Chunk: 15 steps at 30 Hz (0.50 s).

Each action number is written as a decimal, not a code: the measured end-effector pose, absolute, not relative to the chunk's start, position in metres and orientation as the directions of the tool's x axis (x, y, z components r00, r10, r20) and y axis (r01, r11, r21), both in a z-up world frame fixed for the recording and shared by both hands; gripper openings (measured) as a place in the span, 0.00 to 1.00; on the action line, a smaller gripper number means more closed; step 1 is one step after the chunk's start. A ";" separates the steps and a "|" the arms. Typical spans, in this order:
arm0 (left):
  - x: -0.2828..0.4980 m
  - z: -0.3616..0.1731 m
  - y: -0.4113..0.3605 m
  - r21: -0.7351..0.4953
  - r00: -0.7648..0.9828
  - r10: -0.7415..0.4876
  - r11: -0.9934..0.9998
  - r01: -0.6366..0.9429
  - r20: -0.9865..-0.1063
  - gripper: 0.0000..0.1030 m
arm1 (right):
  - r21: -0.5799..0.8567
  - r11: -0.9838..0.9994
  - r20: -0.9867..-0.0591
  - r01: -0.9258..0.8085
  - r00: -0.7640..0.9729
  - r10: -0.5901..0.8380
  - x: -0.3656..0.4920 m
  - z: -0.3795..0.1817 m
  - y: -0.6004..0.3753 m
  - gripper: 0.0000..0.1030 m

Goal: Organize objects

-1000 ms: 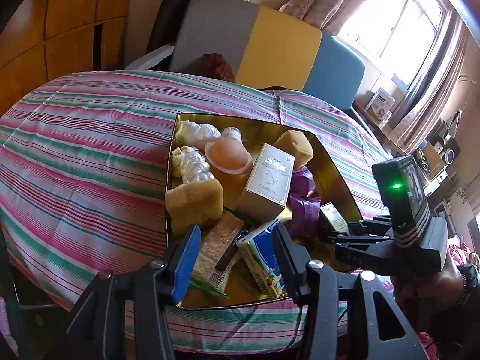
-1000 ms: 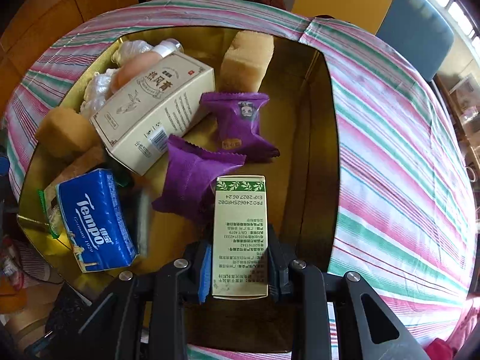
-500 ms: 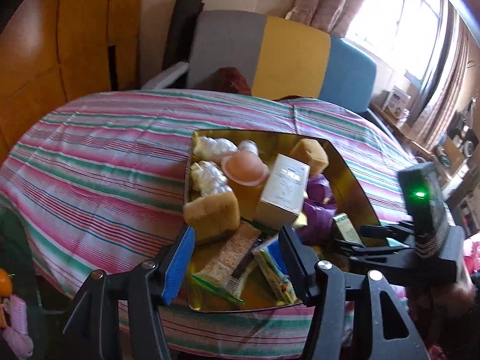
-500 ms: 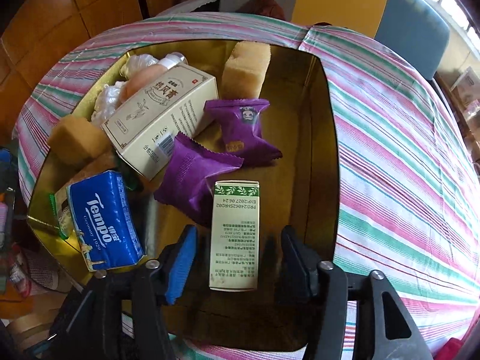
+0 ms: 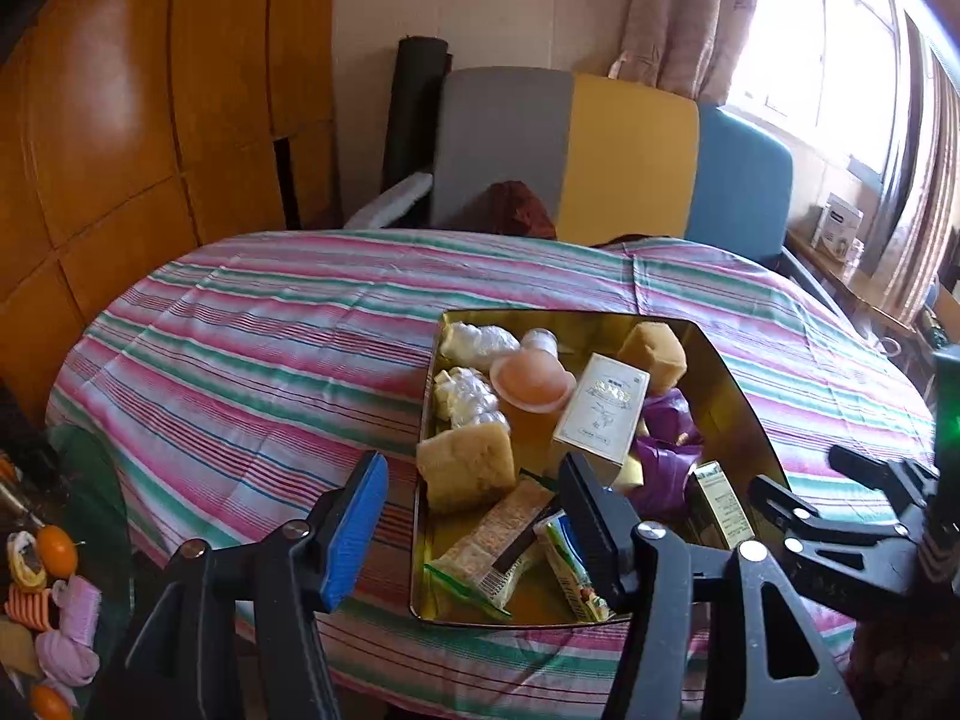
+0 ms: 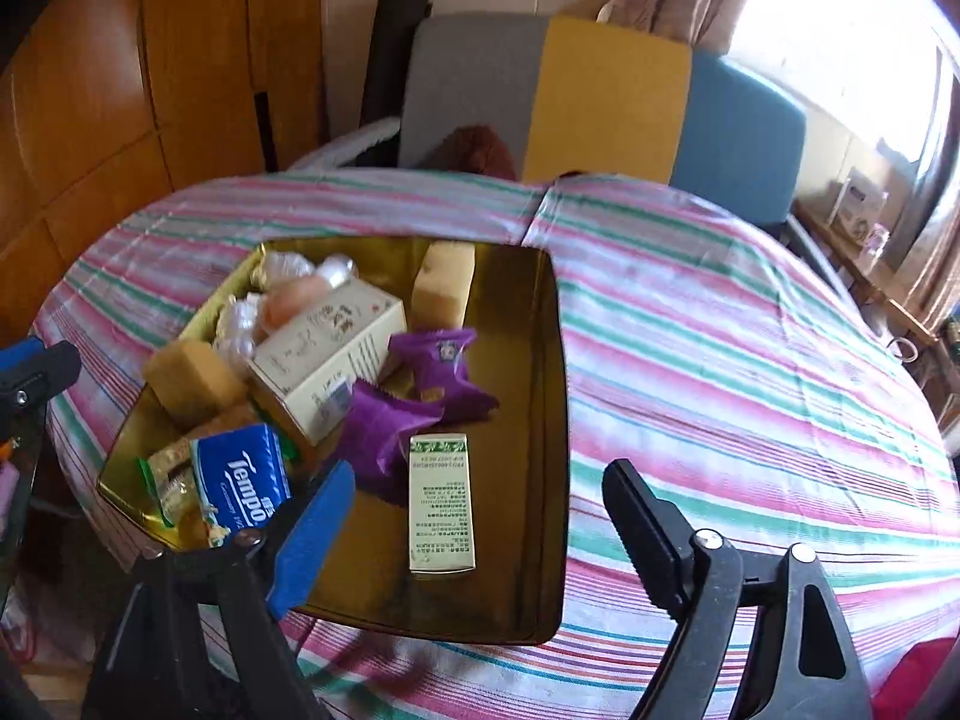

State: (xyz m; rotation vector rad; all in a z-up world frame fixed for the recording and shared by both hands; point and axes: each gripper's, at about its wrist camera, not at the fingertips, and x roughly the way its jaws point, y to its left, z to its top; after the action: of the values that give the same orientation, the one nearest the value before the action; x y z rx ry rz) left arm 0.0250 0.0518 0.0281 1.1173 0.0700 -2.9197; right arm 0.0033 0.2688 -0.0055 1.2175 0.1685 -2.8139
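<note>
Two claws hang over a gold tray (image 6: 543,324) that sits on a surface under a striped cloth (image 6: 720,360). The right claw (image 6: 474,540) has just been opening; its jaws stand wide apart with nothing pressed between them. The green-and-white box (image 6: 441,504) lies flat on the tray floor ahead of it, touching neither jaw. The box's long axis runs from the near rim toward the far rim, its green-banded end pointing away from the claw.

The left claw (image 5: 474,525) has also just been opening, and its jaws are apart and empty above the tray's near left corner.

Crowding the box on its left are two purple snack packets (image 6: 390,438), one touching its far corner. Farther left lie a cream carton (image 6: 327,354), a blue tissue pack (image 6: 243,483), a cracker packet (image 6: 171,474), two yellow sponges (image 6: 189,372), a peach jelly cup (image 5: 531,375) and clear wrapped bundles (image 5: 468,396). To the box's right the tray floor is bare up to the wall. Beyond the surface stand a sofa (image 5: 630,156) and wooden cabinets (image 5: 120,138).
</note>
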 end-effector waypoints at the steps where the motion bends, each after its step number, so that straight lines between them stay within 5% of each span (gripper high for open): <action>1: 0.027 0.030 0.054 -0.025 -0.747 -0.012 -0.999 0.038 -0.664 0.67 | -0.072 -0.992 -0.712 0.101 -0.702 -0.020 0.006 -0.003 0.267 0.89; 15: 0.040 0.030 0.057 0.008 -0.785 -0.080 -0.995 0.096 -0.615 0.67 | -0.042 -0.994 -0.683 0.104 -0.729 -0.048 0.029 0.008 0.257 0.94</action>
State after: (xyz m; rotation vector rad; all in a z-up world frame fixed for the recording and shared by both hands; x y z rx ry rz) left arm 0.0396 0.0571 0.0305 0.9913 0.0365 -2.8827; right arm 0.0288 0.2567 0.0080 1.1200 0.1184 -2.8448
